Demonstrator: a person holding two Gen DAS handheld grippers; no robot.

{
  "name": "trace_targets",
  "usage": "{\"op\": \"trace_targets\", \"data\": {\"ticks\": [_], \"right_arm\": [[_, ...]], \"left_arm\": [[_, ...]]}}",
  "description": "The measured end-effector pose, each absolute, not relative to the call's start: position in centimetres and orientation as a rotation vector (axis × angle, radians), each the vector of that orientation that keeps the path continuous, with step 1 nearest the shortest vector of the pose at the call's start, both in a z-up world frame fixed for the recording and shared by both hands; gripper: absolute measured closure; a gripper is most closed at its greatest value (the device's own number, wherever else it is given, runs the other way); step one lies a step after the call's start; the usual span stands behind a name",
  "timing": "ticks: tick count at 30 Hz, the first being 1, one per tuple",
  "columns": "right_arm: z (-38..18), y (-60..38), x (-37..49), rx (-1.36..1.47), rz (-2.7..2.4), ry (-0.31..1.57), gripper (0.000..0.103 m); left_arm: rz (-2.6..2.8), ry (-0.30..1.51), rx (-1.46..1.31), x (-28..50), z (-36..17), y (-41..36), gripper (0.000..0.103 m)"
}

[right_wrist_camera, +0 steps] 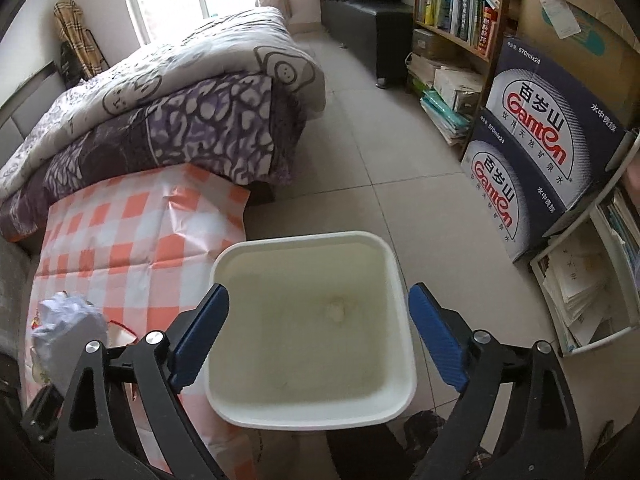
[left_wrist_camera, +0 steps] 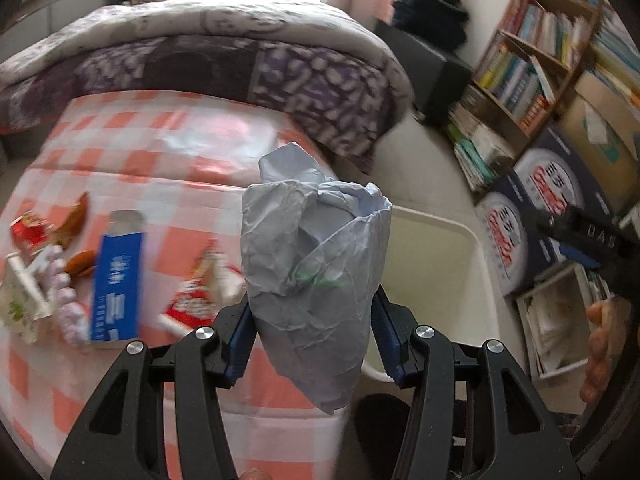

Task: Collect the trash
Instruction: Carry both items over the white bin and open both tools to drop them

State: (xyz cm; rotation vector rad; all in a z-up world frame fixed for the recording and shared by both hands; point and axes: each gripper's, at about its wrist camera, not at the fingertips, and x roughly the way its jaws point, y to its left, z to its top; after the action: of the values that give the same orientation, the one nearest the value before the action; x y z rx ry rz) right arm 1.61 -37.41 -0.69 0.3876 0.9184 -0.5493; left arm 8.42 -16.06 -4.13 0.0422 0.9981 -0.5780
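Your left gripper (left_wrist_camera: 314, 344) is clamped on a crumpled ball of pale blue-grey paper (left_wrist_camera: 316, 280); both blue pads (left_wrist_camera: 240, 344) press its sides, and the wad stands up above the fingertips and sags a little below them. The same wad shows in the right wrist view, left of your right gripper's left finger, over the orange-and-white checked cloth (right_wrist_camera: 132, 240).

Beyond and to the right of your left fingers sits the square cream plastic bin (left_wrist_camera: 436, 272), on the tiled floor just beside the cloth's edge. The paper is not over the bin opening that you can confirm; it overlaps the bin's left rim in this view.

Left of your left fingers, on the cloth: a blue rectangular carton (left_wrist_camera: 116, 284), a red-and-white wrapper (left_wrist_camera: 200, 296), a small red packet (left_wrist_camera: 28, 232), brown peel-like scraps (left_wrist_camera: 76, 220), and a pale purple knobbly item (left_wrist_camera: 66, 300). All blurred.

Your right gripper (right_wrist_camera: 318, 338) hangs with its fingers spread wide and nothing between them. The bin's interior (right_wrist_camera: 304, 332) fills the gap between the pads; a small pale scrap (right_wrist_camera: 336, 310) lies on its floor.

Past both fingertips: a folded purple-and-white quilt (right_wrist_camera: 180, 120).
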Motion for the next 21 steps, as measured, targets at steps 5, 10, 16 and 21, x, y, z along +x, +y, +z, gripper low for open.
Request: {"op": "trace_targets", "data": {"ticks": [5,10,16,21], "right_arm": [[0.0,-38.1,1.3,0.394,-0.569,0.889,0.013],[0.5,-39.1,1.1,0.426,-0.584,0.869,0.012],[0.3,-38.8,1.5,0.448,-0.571,0.871,0.011],[0.4,-37.4,2.3,0.434,-0.545,0.871,0.010]], "left_arm": [[-0.644,1.035,0.074,8.6,-4.9,-19.6,0.050],[-0.709,1.071,0.064,8.5,-5.6,-22.2,0.045],[-0.744,1.093,0.010,8.6,-5.5,-22.4,0.024],[-0.715,1.085,0.000,8.9,-4.9,-20.1,0.019]]}}
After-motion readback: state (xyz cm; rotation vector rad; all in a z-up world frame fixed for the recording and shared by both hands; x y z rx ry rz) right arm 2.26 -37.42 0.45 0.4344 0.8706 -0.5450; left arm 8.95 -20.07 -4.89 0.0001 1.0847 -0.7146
